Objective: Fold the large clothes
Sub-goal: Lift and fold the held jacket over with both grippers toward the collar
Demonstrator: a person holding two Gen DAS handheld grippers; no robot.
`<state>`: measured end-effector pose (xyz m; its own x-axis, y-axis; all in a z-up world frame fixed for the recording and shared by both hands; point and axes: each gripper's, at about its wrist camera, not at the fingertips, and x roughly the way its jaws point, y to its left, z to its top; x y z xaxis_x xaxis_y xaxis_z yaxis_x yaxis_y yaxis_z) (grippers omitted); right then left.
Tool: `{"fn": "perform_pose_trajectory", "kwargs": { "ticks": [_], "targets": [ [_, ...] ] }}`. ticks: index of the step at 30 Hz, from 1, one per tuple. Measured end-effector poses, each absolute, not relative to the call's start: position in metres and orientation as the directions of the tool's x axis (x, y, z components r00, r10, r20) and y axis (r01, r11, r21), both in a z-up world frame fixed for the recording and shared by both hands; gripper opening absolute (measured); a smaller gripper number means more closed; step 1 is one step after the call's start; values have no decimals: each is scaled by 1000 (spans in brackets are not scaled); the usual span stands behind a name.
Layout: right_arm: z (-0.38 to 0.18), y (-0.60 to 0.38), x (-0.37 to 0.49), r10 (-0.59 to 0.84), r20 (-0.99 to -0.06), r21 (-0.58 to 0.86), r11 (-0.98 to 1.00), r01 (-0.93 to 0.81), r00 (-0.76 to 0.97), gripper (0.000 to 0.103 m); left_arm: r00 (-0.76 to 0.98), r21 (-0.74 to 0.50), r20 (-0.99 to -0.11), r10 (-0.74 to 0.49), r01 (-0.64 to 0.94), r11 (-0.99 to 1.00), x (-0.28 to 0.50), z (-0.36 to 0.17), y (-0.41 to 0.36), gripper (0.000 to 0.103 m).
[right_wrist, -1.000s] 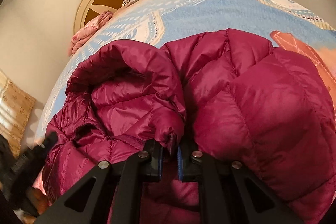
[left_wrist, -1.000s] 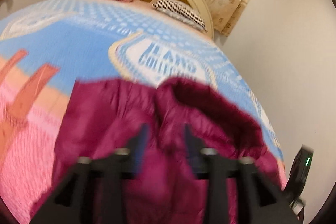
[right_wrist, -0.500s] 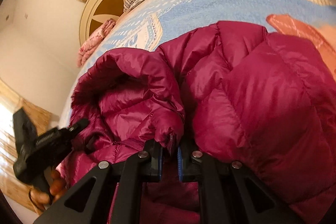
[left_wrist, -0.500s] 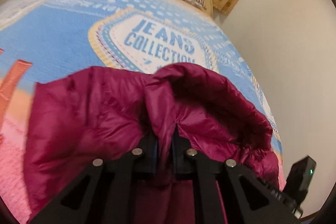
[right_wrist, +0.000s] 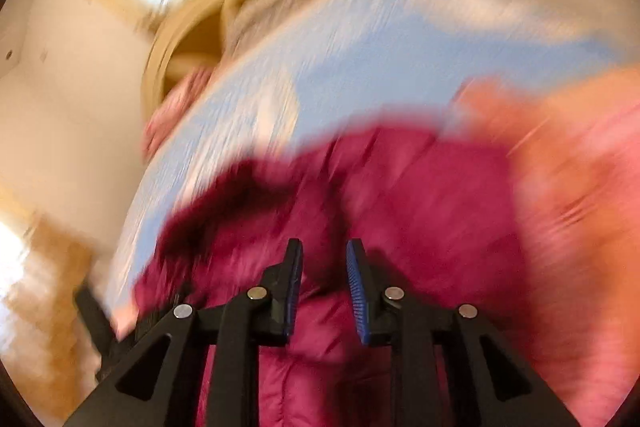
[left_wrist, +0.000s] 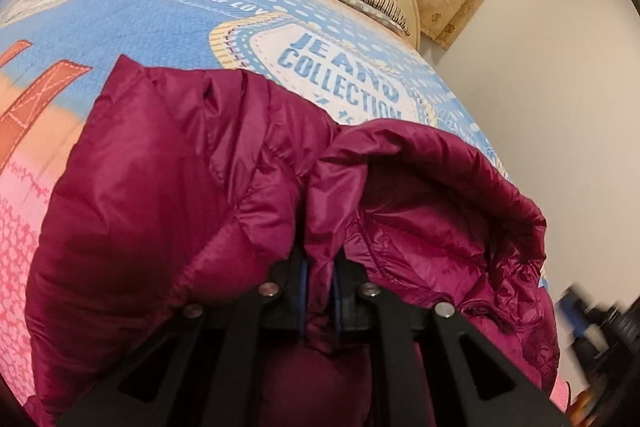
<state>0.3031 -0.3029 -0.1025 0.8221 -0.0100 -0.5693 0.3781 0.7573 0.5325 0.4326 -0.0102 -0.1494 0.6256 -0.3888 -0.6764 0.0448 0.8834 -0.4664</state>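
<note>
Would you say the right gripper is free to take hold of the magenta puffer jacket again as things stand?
Probably yes. The right gripper is open, and the magenta quilted puffer jacket lies directly ahead with nothing between them. Heavy blur hides the exact gap.

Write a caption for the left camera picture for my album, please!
Left tongs pinch a puffy magenta jacket on a blue "Jeans Collection" blanket.

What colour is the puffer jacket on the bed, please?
Deep magenta puffer jacket, clearest in the left wrist view.
</note>
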Motion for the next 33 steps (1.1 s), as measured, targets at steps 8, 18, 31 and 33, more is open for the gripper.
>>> {"fn": "perform_pose_trajectory", "kwargs": {
  "ticks": [8,18,31,33],
  "targets": [
    [-65,-272,440,171,-679,474,845,248,713,24,628,-472,-672,-393,46,881,436,-150,-11,15],
    [-160,-263,426,295,-757,549,770,325,583,23,624,-487,-667,-407,47,872,434,-151,-8,15],
    [-160,-233,420,128,-695,378,902,209,708,22,718,-360,-592,-366,170,917,410,-51,-15,58],
    [-159,-234,418,131,-691,383,901,206,710,22,712,-317,-595,-373,219,923,432,-43,-40,60]
  ]
}}
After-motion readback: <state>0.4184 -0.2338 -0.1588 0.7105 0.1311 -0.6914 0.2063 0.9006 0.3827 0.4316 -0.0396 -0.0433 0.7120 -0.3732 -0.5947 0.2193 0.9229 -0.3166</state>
